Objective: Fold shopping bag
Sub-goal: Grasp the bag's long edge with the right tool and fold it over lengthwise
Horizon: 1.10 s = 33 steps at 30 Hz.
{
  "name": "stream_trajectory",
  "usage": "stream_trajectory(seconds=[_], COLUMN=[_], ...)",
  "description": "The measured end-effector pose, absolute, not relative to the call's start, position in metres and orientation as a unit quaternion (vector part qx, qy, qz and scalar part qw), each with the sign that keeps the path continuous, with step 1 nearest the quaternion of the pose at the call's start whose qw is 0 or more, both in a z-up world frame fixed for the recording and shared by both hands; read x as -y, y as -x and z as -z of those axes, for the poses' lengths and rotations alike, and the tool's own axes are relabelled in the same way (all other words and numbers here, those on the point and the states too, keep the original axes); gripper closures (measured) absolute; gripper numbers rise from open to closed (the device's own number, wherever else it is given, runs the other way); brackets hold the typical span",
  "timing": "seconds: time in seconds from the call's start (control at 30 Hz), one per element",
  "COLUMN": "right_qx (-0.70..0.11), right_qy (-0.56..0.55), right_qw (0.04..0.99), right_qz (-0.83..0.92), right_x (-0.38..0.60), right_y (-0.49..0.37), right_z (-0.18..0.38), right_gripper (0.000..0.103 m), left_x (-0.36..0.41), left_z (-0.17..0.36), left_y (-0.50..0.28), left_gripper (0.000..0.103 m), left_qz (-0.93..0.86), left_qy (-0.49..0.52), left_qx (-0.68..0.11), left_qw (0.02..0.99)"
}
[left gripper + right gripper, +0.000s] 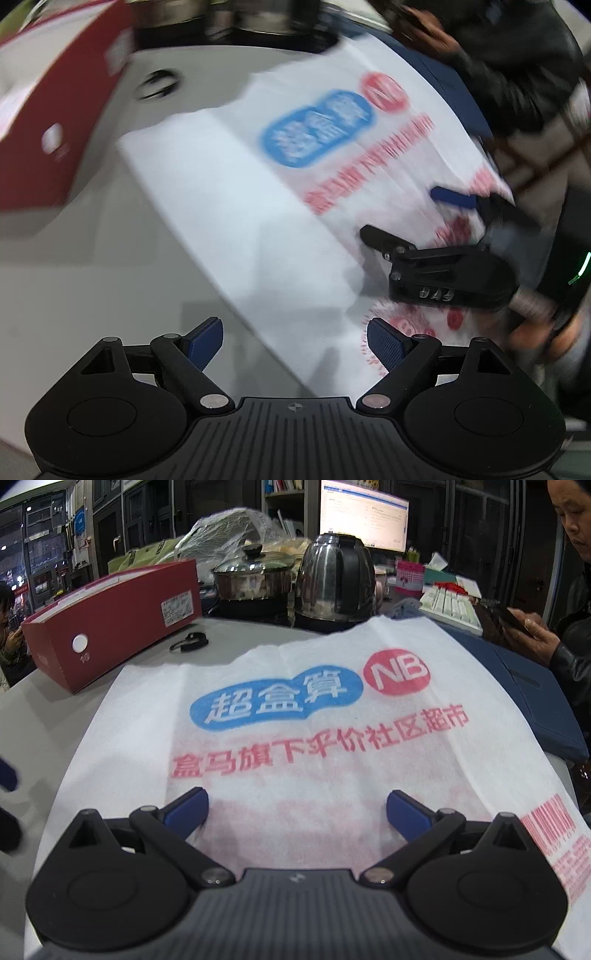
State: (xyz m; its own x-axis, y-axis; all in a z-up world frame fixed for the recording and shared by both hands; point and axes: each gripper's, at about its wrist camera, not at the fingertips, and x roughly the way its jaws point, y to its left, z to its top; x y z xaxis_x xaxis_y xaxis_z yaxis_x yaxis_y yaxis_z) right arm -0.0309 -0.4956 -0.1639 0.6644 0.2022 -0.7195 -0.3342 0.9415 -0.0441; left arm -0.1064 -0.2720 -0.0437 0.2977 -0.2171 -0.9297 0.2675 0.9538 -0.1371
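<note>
A white non-woven shopping bag (314, 738) with a blue logo, a red round mark and red lettering lies flat on the pale table (37, 720). In the left wrist view, which is blurred, the bag (240, 206) runs diagonally. My left gripper (295, 341) hovers open over the bag's near edge with nothing between its fingers. My right gripper (297, 812) stands open low over the bag's near part. It also shows in the left wrist view at the right, the right gripper (402, 214), jaws apart above the bag's red print.
A red cardboard box (110, 620) lies at the back left, with a small black loop (189, 641) beside it. Behind the bag stand a lidded pot (255, 576) and a steel kettle (332, 579). A blue folder (535, 694) lies right, by a seated person (569, 635) holding a phone.
</note>
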Motion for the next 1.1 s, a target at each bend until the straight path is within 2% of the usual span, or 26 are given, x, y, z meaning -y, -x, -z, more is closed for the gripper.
stream_trajectory(seconds=[0.03,0.07,0.1,0.13,0.17,0.27,0.3,0.37,0.5,0.57,0.63,0.67,0.7,0.73,0.97,1.03,1.07,1.1], right_qx=[-0.391,-0.385,-0.378,-0.372,-0.365,-0.363,-0.368,-0.384,-0.447,-0.452,-0.43,-0.427,-0.432,-0.433,-0.337,-0.31,-0.301,-0.295], right_qy=[0.069,0.028,-0.011,-0.046,-0.082,-0.093,-0.081,-0.088,-0.175,-0.259,-0.345,-0.377,-0.399,-0.415,-0.403,-0.423,-0.433,-0.444], right_qw=[0.907,0.915,0.919,0.921,0.922,0.927,0.926,0.916,0.869,0.847,0.83,0.818,0.805,0.798,0.851,0.851,0.849,0.846], right_qz=[-0.141,-0.12,-0.107,-0.102,-0.098,-0.03,0.011,0.08,0.119,0.102,0.088,0.082,0.072,0.054,-0.004,0.008,0.022,0.031], right_x=[0.502,0.515,0.529,0.547,0.565,0.62,0.637,0.674,0.734,0.755,0.77,0.775,0.777,0.778,0.771,0.778,0.783,0.787], right_y=[0.031,0.033,0.036,0.039,0.042,0.047,0.048,0.052,0.055,0.057,0.061,0.06,0.058,0.057,0.08,0.088,0.093,0.099], right_z=[0.155,0.143,0.133,0.123,0.113,0.097,0.095,0.096,0.127,0.144,0.156,0.161,0.165,0.167,0.116,0.11,0.11,0.112], right_gripper=[0.007,0.033,0.03,0.02,0.0,0.001,0.01,0.02,0.019,0.022,0.055,0.089,0.101,0.103,0.103,0.092,0.061,0.053], left_x=[0.279,0.286,0.291,0.296,0.3,0.314,0.316,0.321,0.323,0.324,0.324,0.324,0.324,0.324,0.318,0.316,0.314,0.313], left_z=[0.046,0.048,0.05,0.053,0.057,0.061,0.061,0.062,0.061,0.063,0.064,0.064,0.065,0.065,0.064,0.063,0.063,0.063], left_y=[0.108,0.11,0.112,0.114,0.116,0.121,0.121,0.12,0.12,0.12,0.122,0.121,0.121,0.12,0.118,0.117,0.117,0.116], left_gripper=[0.017,0.017,0.017,0.017,0.017,0.016,0.016,0.016,0.015,0.015,0.015,0.015,0.015,0.015,0.015,0.015,0.015,0.015], left_qz=[0.159,0.168,0.176,0.185,0.19,0.198,0.197,0.197,0.19,0.191,0.192,0.19,0.189,0.187,0.187,0.19,0.193,0.194], left_qy=[-0.035,-0.047,-0.054,-0.06,-0.065,-0.103,-0.109,-0.123,-0.122,-0.125,-0.127,-0.127,-0.125,-0.123,-0.093,-0.083,-0.077,-0.073], left_qx=[-0.571,-0.57,-0.57,-0.57,-0.573,-0.563,-0.563,-0.562,-0.563,-0.563,-0.563,-0.563,-0.564,-0.564,-0.568,-0.57,-0.571,-0.573], left_qw=[0.804,0.803,0.801,0.799,0.794,0.796,0.795,0.794,0.795,0.794,0.794,0.794,0.794,0.795,0.796,0.795,0.794,0.793])
